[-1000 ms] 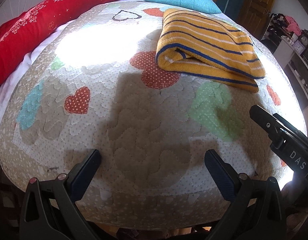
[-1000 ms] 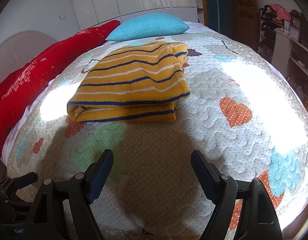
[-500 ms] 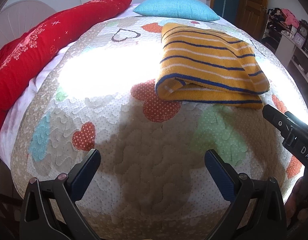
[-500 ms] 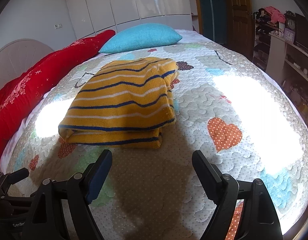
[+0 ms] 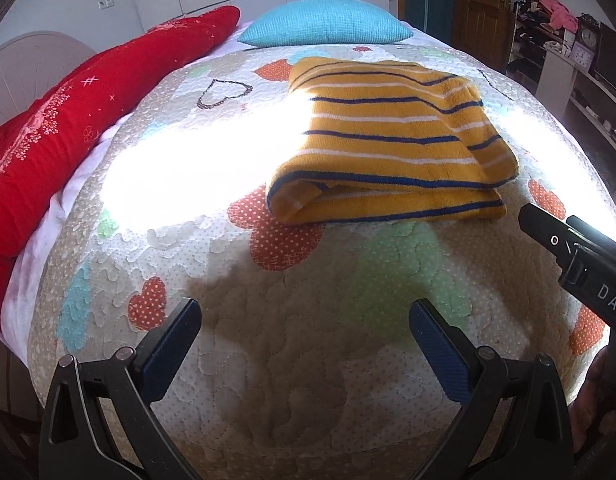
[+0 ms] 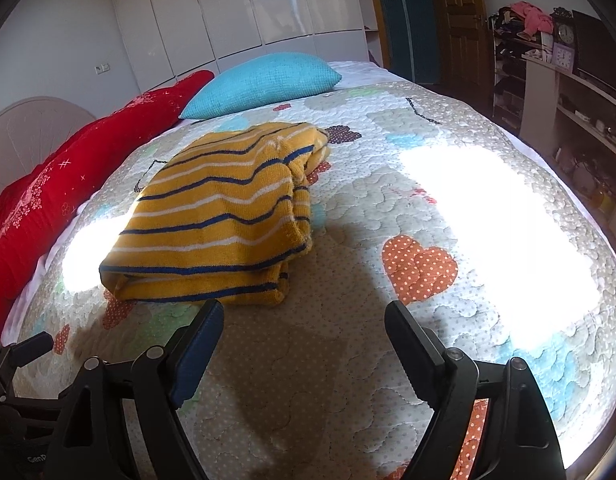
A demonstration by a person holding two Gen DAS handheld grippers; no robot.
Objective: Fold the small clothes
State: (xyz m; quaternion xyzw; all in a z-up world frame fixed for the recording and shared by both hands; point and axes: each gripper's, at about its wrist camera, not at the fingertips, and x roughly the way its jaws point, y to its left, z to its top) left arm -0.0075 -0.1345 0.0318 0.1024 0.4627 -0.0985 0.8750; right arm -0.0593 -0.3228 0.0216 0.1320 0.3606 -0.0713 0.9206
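Observation:
A yellow garment with blue and white stripes [image 5: 392, 144] lies folded in a flat stack on the quilted bedspread [image 5: 291, 360]. It also shows in the right wrist view [image 6: 219, 216]. My left gripper [image 5: 305, 320] is open and empty, over the quilt short of the garment's near edge. My right gripper [image 6: 303, 322] is open and empty, its left fingertip close to the garment's near right corner. The right gripper's body shows at the right edge of the left wrist view [image 5: 580, 268].
A long red pillow [image 5: 67, 120] lies along the left side of the bed. A turquoise pillow [image 5: 328, 24] sits at the head. Shelves with clutter and a clock [image 6: 564, 40] stand to the right. White wardrobes [image 6: 247, 8] and a wooden door [image 5: 480, 8] are behind.
Both grippers have drawn back and risen from the quilt, staying open. The folded garment has not moved.

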